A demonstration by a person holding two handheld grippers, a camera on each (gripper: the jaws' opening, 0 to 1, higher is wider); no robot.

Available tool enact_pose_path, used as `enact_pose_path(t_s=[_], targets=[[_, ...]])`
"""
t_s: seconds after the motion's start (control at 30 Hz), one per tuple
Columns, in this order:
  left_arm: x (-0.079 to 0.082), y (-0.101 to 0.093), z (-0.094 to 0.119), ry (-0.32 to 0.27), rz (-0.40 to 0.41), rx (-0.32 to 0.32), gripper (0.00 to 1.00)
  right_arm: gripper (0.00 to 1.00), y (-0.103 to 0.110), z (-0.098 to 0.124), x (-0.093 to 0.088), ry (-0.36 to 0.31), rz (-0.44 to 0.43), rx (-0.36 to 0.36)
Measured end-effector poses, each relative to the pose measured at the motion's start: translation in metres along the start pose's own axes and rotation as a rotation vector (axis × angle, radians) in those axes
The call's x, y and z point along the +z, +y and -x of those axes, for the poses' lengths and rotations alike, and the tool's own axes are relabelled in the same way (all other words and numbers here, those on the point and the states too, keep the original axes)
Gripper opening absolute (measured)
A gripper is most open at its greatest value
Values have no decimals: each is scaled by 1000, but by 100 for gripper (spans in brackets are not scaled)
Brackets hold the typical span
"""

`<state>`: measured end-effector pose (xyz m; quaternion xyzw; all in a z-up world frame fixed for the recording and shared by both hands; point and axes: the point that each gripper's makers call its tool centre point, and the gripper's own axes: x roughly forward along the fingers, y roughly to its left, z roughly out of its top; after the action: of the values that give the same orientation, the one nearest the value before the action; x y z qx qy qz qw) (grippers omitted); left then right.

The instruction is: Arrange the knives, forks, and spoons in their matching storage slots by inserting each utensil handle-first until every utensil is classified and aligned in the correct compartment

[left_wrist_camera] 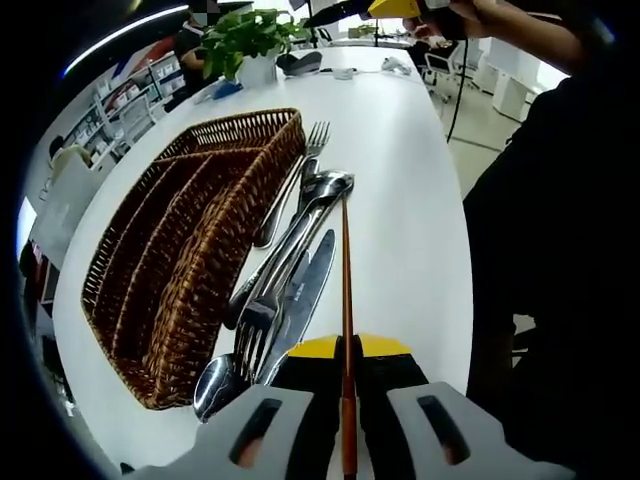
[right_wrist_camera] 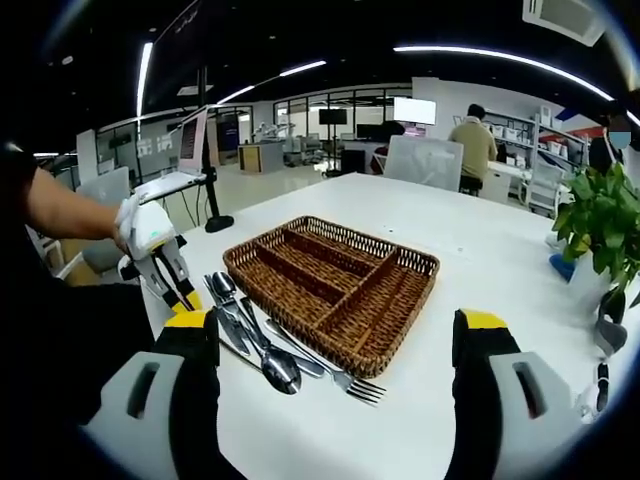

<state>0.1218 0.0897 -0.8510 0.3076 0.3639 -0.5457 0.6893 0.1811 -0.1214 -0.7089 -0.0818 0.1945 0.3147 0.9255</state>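
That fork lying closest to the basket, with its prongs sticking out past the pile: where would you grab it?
Judging by its pose, grip the fork at its neck, just behind the prongs, coming from above with the right gripper. That end lies clear on the white table; its handle runs under the spoons beside the wicker basket.

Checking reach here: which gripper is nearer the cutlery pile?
Left. The left gripper sits at the cutlery pile, shut on a chopstick; the right gripper is open, held back.
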Motion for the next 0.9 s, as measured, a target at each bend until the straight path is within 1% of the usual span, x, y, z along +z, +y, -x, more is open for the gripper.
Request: enact_pose_path(t_s=[0.1, 0.27, 0.47, 0.57, 0.67, 0.77, 0.9], targets=[[0, 1, 5, -14, 20, -5, 3, 100, 0, -1, 0, 1, 2, 2], [4, 3, 12, -37, 26, 0, 3, 100, 0, -2, 1, -2, 2, 4], [13, 13, 20, -77, 48, 29, 3, 100, 0, -2, 1, 0, 2, 4], [26, 18, 27, -141, 100, 33, 3, 100, 1, -2, 1, -1, 4, 7], [33, 19, 31, -168, 127, 29, 3, 100, 3, -3, 2, -2, 5, 13], [38, 20, 34, -187, 134, 32, 3, 100, 4, -4, 3, -2, 6, 20], [50, 26, 41, -240, 177, 47, 3, 100, 5, -5, 2, 1, 6, 27]])
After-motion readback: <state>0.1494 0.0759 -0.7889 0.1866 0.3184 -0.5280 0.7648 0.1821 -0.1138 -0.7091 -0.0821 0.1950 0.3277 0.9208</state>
